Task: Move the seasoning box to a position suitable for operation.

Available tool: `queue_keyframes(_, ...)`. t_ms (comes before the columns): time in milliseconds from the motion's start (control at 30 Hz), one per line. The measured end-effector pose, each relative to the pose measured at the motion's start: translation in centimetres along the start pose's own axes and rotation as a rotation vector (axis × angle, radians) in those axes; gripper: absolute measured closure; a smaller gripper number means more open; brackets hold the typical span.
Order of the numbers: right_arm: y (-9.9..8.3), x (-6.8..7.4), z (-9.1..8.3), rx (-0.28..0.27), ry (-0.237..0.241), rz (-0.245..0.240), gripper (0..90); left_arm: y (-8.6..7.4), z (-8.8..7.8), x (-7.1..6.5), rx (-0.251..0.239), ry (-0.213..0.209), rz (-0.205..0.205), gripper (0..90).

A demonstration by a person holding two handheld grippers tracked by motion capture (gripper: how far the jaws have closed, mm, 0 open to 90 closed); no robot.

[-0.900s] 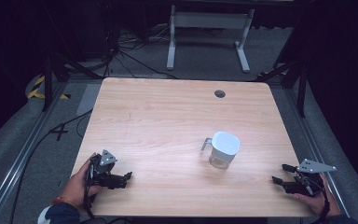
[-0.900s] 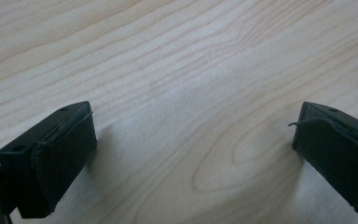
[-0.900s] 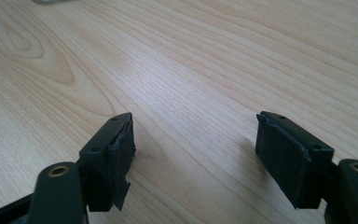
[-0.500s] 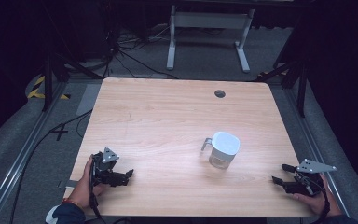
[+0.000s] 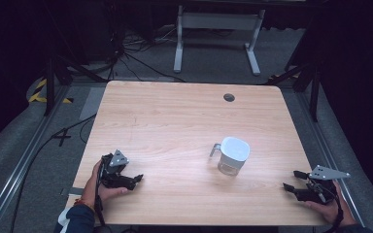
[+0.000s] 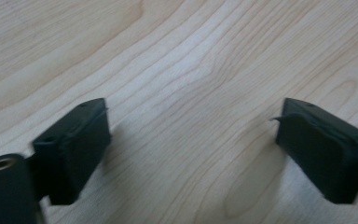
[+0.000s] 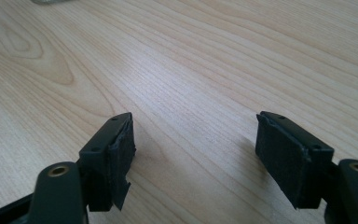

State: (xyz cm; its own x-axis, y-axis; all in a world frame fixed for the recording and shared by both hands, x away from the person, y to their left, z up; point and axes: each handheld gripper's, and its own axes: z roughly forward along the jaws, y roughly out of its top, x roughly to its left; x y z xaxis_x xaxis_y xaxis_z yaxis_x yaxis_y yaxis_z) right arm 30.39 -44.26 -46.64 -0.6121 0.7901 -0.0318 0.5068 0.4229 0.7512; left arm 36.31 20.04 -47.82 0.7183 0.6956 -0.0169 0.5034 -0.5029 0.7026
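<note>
The light wooden table (image 5: 175, 121) is bare apart from one thing: a white mug (image 5: 233, 155) standing upright right of centre in the near half, its open mouth up and its handle (image 5: 215, 149) jutting toward the table's left. The right gripper (image 5: 295, 180) rests at the near right corner, jaws spread apart with nothing between them and aimed leftward across the boards; the mug lies ahead of it and a little farther up the table, near but clearly apart. The left gripper (image 5: 135, 178) sits by the near left edge, jaws likewise wide and empty, pointing right, and the mug is well apart from it. Each gripper view looks down at plain wood grain between open pads. The right hand is therefore the nearer of the two, but the handle faces the left one, so a reach from the right would probably meet the mug's smooth wall, not its handle.
</note>
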Motion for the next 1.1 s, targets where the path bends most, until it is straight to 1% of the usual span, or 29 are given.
queue_keyframes(33, 0.0, 0.0, 0.0, 0.001, -0.001, 0.001, 28.2, 0.3, 0.0, -0.1, 0.011, -0.004, -0.005, 18.3)
queue_keyframes(67, 0.0, 0.0, 0.0, 0.001, -0.001, 0.001, 28.2, 0.3, 0.0, -0.1, 0.011, -0.004, -0.005, 22.1)
queue_keyframes(100, 0.0, 0.0, 0.0, 0.0, -0.002, -0.001, 28.2, 0.6, 0.1, -0.3, 0.005, -0.006, 0.0, 22.1)
queue_keyframes(133, 0.0, 0.0, 0.0, 0.0, -0.002, -0.001, 28.2, 1.0, 0.2, -0.5, 0.002, -0.005, 0.011, 27.7)
queue_keyframes(167, 0.0, 0.0, 0.0, -0.001, -0.002, -0.001, 28.2, 1.2, 0.2, -0.6, 0.005, -0.007, 0.024, 30.7)
queue_keyframes(200, 0.0, 0.0, 0.0, 0.0, -0.002, -0.001, 28.2, 1.6, 0.3, -0.8, 0.001, -0.022, 0.033, 35.3)
queue_keyframes(233, 0.0, 0.0, 0.0, -0.001, -0.002, -0.001, 28.2, 2.3, 0.4, -1.2, -0.019, -0.032, 0.039, 38.4)
queue_keyframes(267, 0.0, 0.0, 0.0, -0.001, -0.002, -0.002, 28.2, 2.9, 0.4, -1.5, -0.024, -0.046, 0.051, 40.5)
queue_keyframes(300, 0.0, 0.0, 0.0, 0.0, -0.002, -0.001, 28.2, 3.5, 0.5, -1.7, -0.042, -0.051, 0.073, 44.1)
queue_keyframes(333, 0.0, 0.0, 0.0, 0.0, -0.002, -0.001, 28.2, 4.1, 0.5, -2.1, -0.058, -0.059, 0.085, 49.7)
queue_keyframes(367, -0.1, 0.0, 0.0, -0.001, -0.002, -0.002, 28.2, 4.6, 0.6, -2.3, -0.069, -0.066, 0.088, 52.6)
queue_keyframes(433, -0.1, 0.0, 0.0, -0.001, -0.002, -0.003, 28.2, 5.9, 0.8, -3.1, -0.099, -0.079, 0.123, 64.2)
queue_keyframes(467, -0.1, 0.0, 0.0, -0.001, -0.002, -0.003, 28.2, 6.5, 1.0, -3.6, -0.111, -0.092, 0.129, 70.5)
queue_keyframes(500, -0.1, 0.0, -0.1, 0.0, -0.001, -0.001, 28.2, 7.4, 1.4, -4.3, -0.113, -0.105, 0.149, 76.3)
queue_keyframes(533, -0.1, 0.0, -0.1, 0.0, -0.001, -0.001, 28.2, 7.4, 1.4, -4.3, -0.113, -0.105, 0.149, 81.5)
queue_keyframes(567, -0.1, 0.0, 0.0, -0.001, -0.002, -0.003, 28.2, 7.8, 1.5, -4.7, -0.118, -0.119, 0.165, 81.5)
queue_keyframes(633, -0.1, 0.0, 0.0, -0.001, -0.002, -0.003, 28.2, 9.4, 2.0, -6.0, -0.138, -0.141, 0.206, 85.8)
queue_keyframes(700, -0.1, 0.0, 0.0, -0.001, -0.002, -0.003, 28.2, 10.7, 2.1, -6.9, -0.171, -0.17, 0.214, 89.4)
queue_keyframes(767, -0.1, 0.0, 0.0, -0.001, -0.002, -0.003, 28.2, 11.8, 2.4, -7.6, -0.197, -0.202, 0.224, 89.7)
queue_keyframes(800, -0.1, 0.0, -0.1, 0.0, -0.002, -0.002, 28.2, 12.3, 2.5, -7.9, -0.206, -0.203, 0.24, 89.7)
queue_keyframes(833, -0.1, 0.0, -0.1, 0.0, -0.001, 0.0, 28.2, 12.8, 2.6, -8.2, -0.214, -0.212, 0.237, 89.7)
queue_keyframes(867, -0.1, 0.0, -0.1, 0.0, -0.001, 0.0, 28.2, 12.8, 2.6, -8.2, -0.214, -0.212, 0.237, 89.8)
queue_keyframes(900, -0.1, 0.0, -0.1, 0.0, -0.001, 0.0, 28.2, 13.7, 2.9, -8.8, -0.231, -0.23, 0.252, 89.8)
queue_keyframes(933, -0.1, 0.0, -0.1, 0.001, 0.0, 0.0, 28.2, 14.2, 3.0, -9.1, -0.232, -0.231, 0.263, 89.8)
queue_keyframes(1000, -0.1, 0.0, -0.1, 0.0, 0.0, 0.0, 28.2, 15.1, 3.2, -9.5, -0.254, -0.247, 0.272, 89.8)
queue_keyframes(1033, -0.1, 0.0, -0.1, 0.0, 0.0, 0.0, 28.2, 15.1, 3.2, -9.5, -0.254, -0.247, 0.272, 89.8)
queue_keyframes(1100, -0.1, 0.0, -0.1, 0.0, -0.001, -0.001, 28.2, 16.5, 3.4, -10.2, -0.274, -0.258, 0.293, 89.8)
